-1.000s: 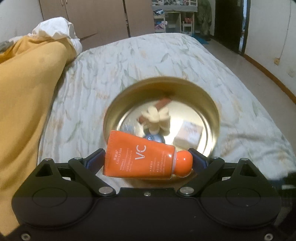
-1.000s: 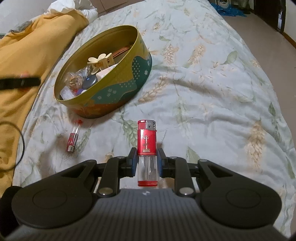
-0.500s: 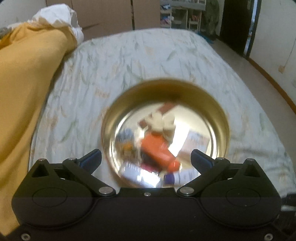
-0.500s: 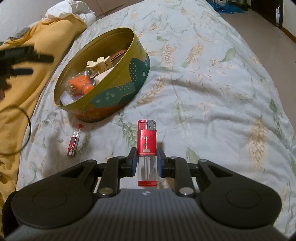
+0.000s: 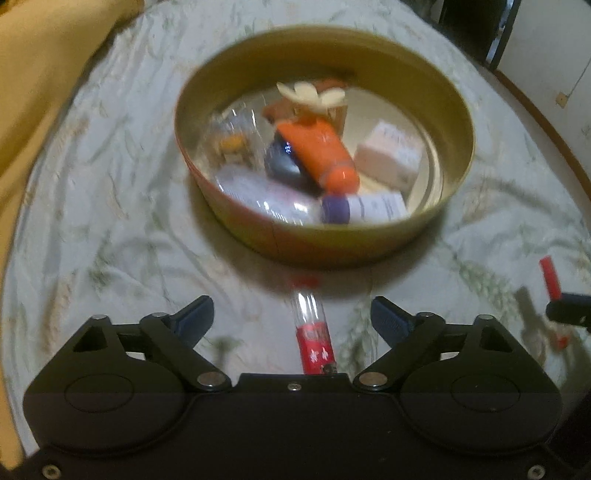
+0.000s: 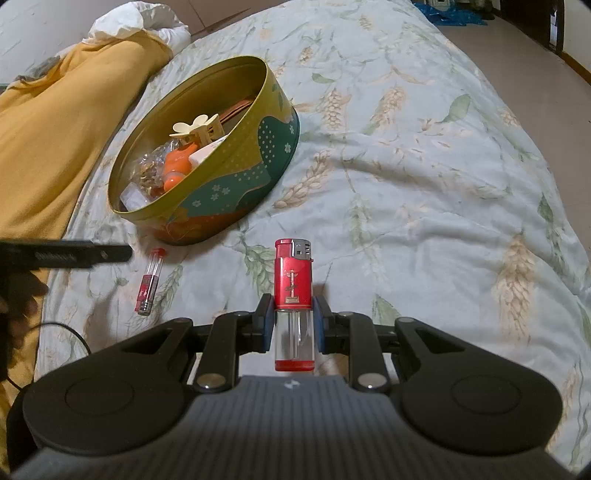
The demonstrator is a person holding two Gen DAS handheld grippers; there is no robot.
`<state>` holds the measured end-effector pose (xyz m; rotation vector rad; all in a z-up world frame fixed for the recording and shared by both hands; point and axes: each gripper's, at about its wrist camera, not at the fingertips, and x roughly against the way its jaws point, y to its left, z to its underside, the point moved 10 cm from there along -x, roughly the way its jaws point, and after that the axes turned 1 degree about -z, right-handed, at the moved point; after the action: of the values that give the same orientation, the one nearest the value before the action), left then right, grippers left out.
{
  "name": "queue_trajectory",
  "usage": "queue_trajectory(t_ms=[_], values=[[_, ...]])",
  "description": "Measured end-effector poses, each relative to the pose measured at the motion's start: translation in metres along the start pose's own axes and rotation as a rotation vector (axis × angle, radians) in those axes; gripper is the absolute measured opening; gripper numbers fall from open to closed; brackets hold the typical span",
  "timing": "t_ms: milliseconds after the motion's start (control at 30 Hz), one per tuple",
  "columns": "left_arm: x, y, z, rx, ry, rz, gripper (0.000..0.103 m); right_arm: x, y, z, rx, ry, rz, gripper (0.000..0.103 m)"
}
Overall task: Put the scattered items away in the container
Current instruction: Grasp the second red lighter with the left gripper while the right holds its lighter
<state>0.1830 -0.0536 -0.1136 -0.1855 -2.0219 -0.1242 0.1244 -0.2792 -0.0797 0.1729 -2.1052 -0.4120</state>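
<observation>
A round gold tin (image 5: 460, 110) (image 6: 236, 184) sits on the bed and holds several items, with an orange tube (image 5: 314, 147) (image 6: 176, 166) on top. My left gripper (image 5: 291, 314) is open and empty, low over a small red-and-clear vial (image 5: 312, 328) (image 6: 149, 280) that lies on the bedspread in front of the tin. My right gripper (image 6: 293, 321) is shut on a red lighter (image 6: 293, 280), held upright above the bed, to the right of the vial. The lighter also shows at the right edge of the left wrist view (image 5: 549, 277).
A yellow blanket (image 6: 55, 129) lies along the left of the bed. A white pillow (image 6: 144, 26) is at the far left. A black cable (image 6: 74, 336) runs by the bed's left edge. The floral bedspread (image 6: 424, 166) stretches right of the tin.
The left gripper let the orange tube fall into the tin, then pulled back and down over the vial. The right gripper kept holding the lighter, nearly still.
</observation>
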Motion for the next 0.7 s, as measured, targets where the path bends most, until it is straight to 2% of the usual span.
queue_trajectory(t_ms=[133, 233, 300, 433, 467, 533, 567, 700], values=[[-0.016, -0.006, 0.007, 0.002, 0.028, -0.003, 0.083, -0.001, 0.000, 0.001, -0.006, 0.003, 0.001, 0.025], [-0.025, -0.009, 0.010, -0.006, 0.035, -0.019, 0.074, -0.002, 0.000, 0.001, -0.005, 0.005, 0.002, 0.025], [-0.033, -0.010, 0.014, -0.007, 0.048, -0.022, 0.072, -0.002, -0.001, 0.001, -0.007, 0.006, 0.003, 0.025], [-0.039, -0.009, 0.020, 0.014, 0.052, -0.009, 0.058, -0.003, -0.002, 0.001, -0.008, 0.008, 0.006, 0.025], [-0.038, -0.009, 0.021, 0.016, 0.043, -0.010, 0.046, -0.004, -0.002, 0.001, -0.007, 0.009, 0.007, 0.025], [-0.036, -0.009, 0.022, 0.013, 0.038, -0.005, 0.035, -0.004, -0.002, 0.001, -0.006, 0.010, 0.009, 0.025], [-0.035, -0.008, 0.022, 0.017, 0.039, -0.001, 0.021, -0.005, -0.002, 0.001, -0.004, 0.011, 0.010, 0.025], [-0.028, -0.006, 0.030, 0.036, 0.052, 0.027, 0.020, -0.005, -0.002, 0.002, -0.001, 0.011, 0.015, 0.025]])
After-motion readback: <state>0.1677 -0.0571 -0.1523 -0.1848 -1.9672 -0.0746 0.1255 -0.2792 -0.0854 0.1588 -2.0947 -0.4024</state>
